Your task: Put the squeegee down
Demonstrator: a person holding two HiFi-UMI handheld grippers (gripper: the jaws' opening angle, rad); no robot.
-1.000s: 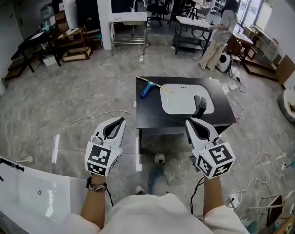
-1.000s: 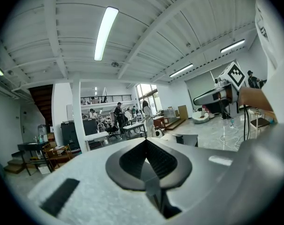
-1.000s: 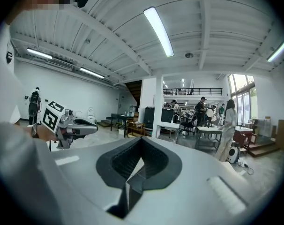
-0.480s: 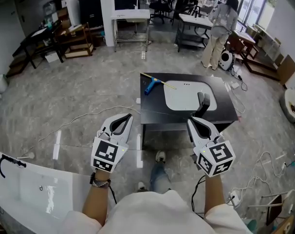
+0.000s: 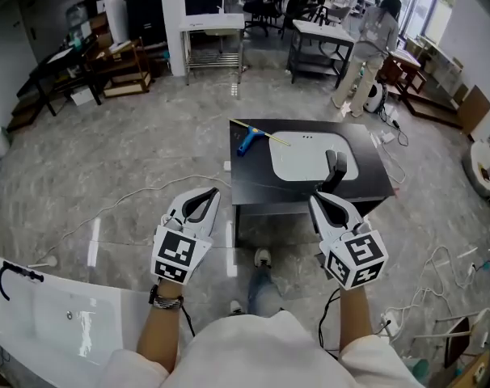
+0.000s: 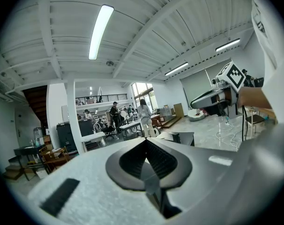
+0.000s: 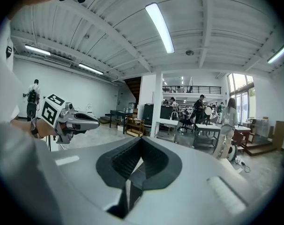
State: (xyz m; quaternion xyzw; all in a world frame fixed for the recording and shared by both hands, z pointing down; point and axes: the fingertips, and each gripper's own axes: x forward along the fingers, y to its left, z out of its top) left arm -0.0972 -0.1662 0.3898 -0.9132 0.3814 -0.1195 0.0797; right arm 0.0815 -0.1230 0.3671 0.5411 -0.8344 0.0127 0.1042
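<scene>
The squeegee (image 5: 245, 143), blue-handled with a thin yellowish blade, lies flat on the far left corner of the black table (image 5: 253, 186), beside a white basin (image 5: 306, 156). No gripper touches it. In the head view my left gripper (image 5: 200, 204) hovers over the floor left of the table's near edge, well short of the squeegee. My right gripper (image 5: 327, 207) hangs at the table's near right edge, below a black faucet (image 5: 334, 170). Both are shut with nothing between the jaws, as the left gripper view (image 6: 145, 146) and the right gripper view (image 7: 141, 147) show.
A white tub (image 5: 59, 322) lies on the floor at the lower left. Cables (image 5: 124, 204) trail across the marble floor. The person's shoe (image 5: 264, 259) stands just before the table. Work tables (image 5: 322, 43) and a standing person (image 5: 373, 43) are far behind.
</scene>
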